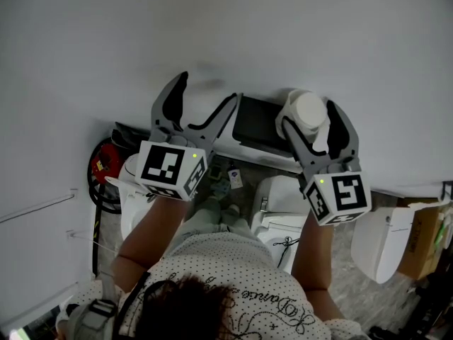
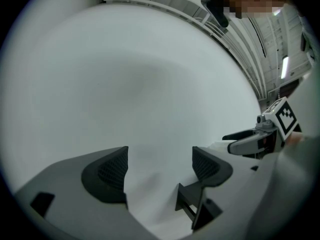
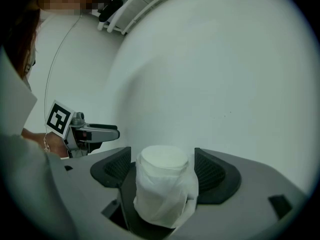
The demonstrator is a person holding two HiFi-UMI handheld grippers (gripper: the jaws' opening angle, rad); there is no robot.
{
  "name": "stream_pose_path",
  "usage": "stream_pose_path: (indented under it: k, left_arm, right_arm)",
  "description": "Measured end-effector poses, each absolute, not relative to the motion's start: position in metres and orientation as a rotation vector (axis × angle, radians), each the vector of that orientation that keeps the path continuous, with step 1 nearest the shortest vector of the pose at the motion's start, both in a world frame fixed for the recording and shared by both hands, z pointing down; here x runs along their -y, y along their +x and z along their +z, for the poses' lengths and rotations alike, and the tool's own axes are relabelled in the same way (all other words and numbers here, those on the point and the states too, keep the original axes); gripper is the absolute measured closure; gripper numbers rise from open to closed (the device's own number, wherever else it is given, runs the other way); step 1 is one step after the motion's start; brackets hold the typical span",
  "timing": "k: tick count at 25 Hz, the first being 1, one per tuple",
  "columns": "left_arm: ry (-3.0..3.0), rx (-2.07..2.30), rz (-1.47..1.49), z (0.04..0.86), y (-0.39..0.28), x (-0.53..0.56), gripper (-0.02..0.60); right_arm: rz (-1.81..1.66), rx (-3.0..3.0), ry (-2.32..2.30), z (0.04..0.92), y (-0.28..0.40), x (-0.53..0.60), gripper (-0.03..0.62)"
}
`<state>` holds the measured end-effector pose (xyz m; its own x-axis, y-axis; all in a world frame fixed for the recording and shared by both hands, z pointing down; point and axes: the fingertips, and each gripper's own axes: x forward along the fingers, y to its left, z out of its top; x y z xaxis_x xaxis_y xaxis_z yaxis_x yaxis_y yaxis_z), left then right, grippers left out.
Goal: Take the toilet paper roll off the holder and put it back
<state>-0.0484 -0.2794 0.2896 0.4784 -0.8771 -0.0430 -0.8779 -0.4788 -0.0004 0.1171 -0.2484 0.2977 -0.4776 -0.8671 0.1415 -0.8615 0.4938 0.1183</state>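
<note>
A white toilet paper roll [image 1: 309,110] stands upright on a black holder [image 1: 258,122] fixed to the white wall. My right gripper [image 1: 309,117] straddles the roll with one finger on each side. In the right gripper view the roll [image 3: 162,184], with a loose sheet wrapped round it, sits between the pads [image 3: 210,171]. The jaws stand wide and the pads are at most brushing the loose paper, not pressing on it. My left gripper [image 1: 207,89] is open to the left of the holder and points at the bare wall. Nothing is between its fingers [image 2: 112,171].
Below my arms are a white toilet [image 1: 283,214], a second one [image 1: 386,239] at the right, a red object [image 1: 106,163] at the left and a cardboard box [image 1: 425,236] at the far right. The white wall [image 1: 226,27] fills the space ahead.
</note>
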Motion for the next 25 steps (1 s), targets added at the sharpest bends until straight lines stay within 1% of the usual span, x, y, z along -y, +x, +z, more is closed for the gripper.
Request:
stream_pose_path:
  k: [10, 14, 16, 19, 21, 22, 24, 25]
  left_arm:
    - [-2.659, -1.575, 0.085, 0.275, -0.045, 0.283, 0.196]
    - [-2.661, -1.565, 0.098, 0.271, -0.043, 0.283, 0.198]
    - [-2.662, -1.559, 0.105, 0.269, -0.042, 0.283, 0.204]
    - [-2.674, -1.53, 0.104, 0.267, -0.038, 0.281, 0.266]
    - [-2.673, -1.513, 0.097, 0.267, -0.035, 0.279, 0.369]
    - [-2.671, -1.508, 0.095, 0.267, -0.035, 0.278, 0.409]
    - [-2.665, -1.503, 0.094, 0.266, -0.033, 0.276, 0.47]
    - [-2.664, -1.501, 0.092, 0.266, -0.033, 0.276, 0.49]
  right_arm:
    - [-0.107, 2.575, 1.519, 0.279, 0.121, 0.254, 0.21]
    - [-0.141, 2.571, 1.543, 0.274, 0.123, 0.254, 0.231]
    - [-0.16, 2.574, 1.561, 0.27, 0.126, 0.252, 0.261]
    - [-0.171, 2.595, 1.574, 0.267, 0.128, 0.25, 0.35]
    - [-0.176, 2.603, 1.582, 0.266, 0.129, 0.248, 0.413]
    - [-0.178, 2.604, 1.588, 0.266, 0.129, 0.247, 0.443]
    - [-0.183, 2.598, 1.608, 0.266, 0.132, 0.246, 0.492]
    - [-0.186, 2.593, 1.622, 0.265, 0.133, 0.245, 0.518]
